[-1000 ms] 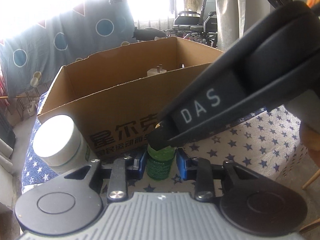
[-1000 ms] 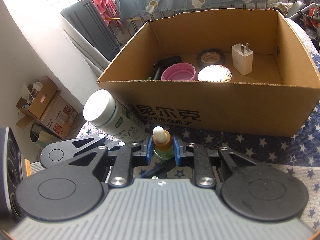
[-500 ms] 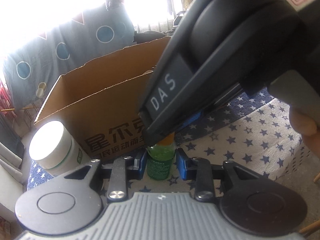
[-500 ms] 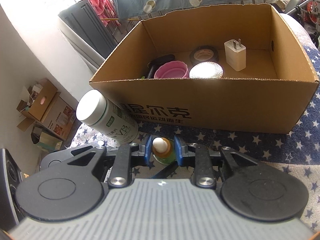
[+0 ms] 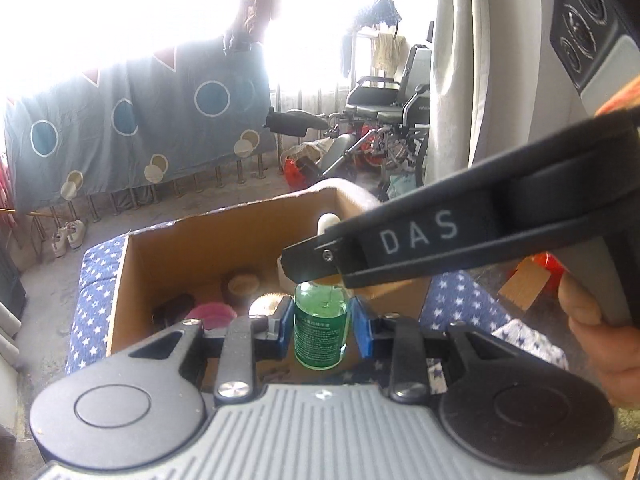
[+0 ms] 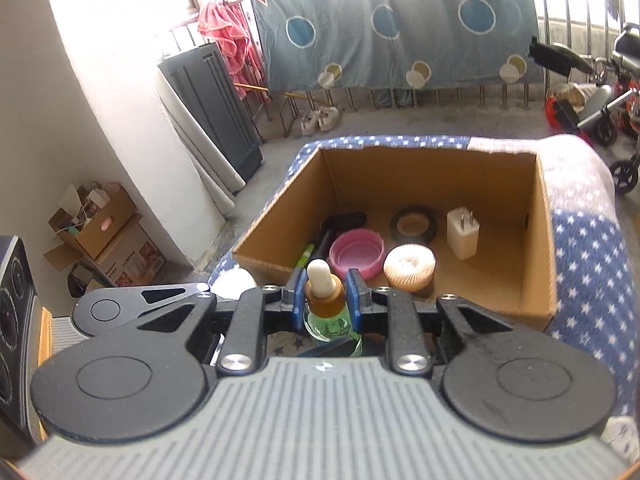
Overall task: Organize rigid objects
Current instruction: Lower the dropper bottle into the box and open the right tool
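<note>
Right tool (image 6: 326,294) marked "DAS" clamped on green dropper bottle (image 5: 321,326); left tool (image 5: 322,330) agape around its body.

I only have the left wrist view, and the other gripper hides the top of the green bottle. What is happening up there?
Observer: The jaws of the right gripper sit on either side of the amber collar of the bottle, just below its white rubber bulb.
Operator: Any bare floor in the box?
Observer: Yes. In the box, the near right corner is bare, in front of the white charger.
Operator: What is next to the pink thing?
Observer: A ball of twine, just right of the pink lid.
</note>
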`<state>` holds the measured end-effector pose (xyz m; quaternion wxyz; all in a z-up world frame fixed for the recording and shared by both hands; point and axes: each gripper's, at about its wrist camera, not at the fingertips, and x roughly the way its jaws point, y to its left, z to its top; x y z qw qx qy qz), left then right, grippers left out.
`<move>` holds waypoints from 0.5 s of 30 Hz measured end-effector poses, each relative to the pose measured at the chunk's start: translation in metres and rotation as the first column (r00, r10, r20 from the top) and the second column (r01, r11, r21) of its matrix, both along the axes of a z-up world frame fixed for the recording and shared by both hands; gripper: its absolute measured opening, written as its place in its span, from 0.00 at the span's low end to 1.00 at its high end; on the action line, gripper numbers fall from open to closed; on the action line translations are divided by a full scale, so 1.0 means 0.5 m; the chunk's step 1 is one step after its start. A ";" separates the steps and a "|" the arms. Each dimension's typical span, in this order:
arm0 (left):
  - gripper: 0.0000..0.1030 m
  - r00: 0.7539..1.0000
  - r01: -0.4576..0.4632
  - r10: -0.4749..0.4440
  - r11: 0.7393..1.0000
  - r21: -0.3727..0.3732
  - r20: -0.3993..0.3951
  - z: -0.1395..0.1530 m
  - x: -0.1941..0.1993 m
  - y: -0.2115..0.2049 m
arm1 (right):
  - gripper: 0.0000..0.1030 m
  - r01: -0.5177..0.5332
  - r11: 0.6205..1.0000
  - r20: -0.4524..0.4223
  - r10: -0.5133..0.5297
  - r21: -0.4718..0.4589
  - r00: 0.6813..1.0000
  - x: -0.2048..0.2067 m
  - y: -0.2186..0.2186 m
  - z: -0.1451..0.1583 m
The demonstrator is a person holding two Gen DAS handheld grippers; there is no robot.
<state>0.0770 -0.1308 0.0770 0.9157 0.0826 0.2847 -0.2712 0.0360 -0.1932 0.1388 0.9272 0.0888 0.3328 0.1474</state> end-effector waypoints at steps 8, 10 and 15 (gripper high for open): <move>0.31 0.984 -0.009 -0.005 0.997 -0.078 -0.180 -0.004 0.174 -0.092 | 0.19 0.034 0.999 -0.060 -0.036 -0.033 0.998 0.140 -0.119 0.032; 0.31 0.971 -0.022 0.004 0.997 -0.073 -0.238 -0.030 0.217 -0.111 | 0.19 0.042 0.999 -0.105 -0.045 -0.033 0.993 0.179 -0.148 0.005; 0.31 0.939 -0.058 0.038 0.997 -0.048 -0.341 -0.094 0.289 -0.145 | 0.19 0.041 0.997 -0.174 -0.051 -0.061 0.983 0.252 -0.183 -0.077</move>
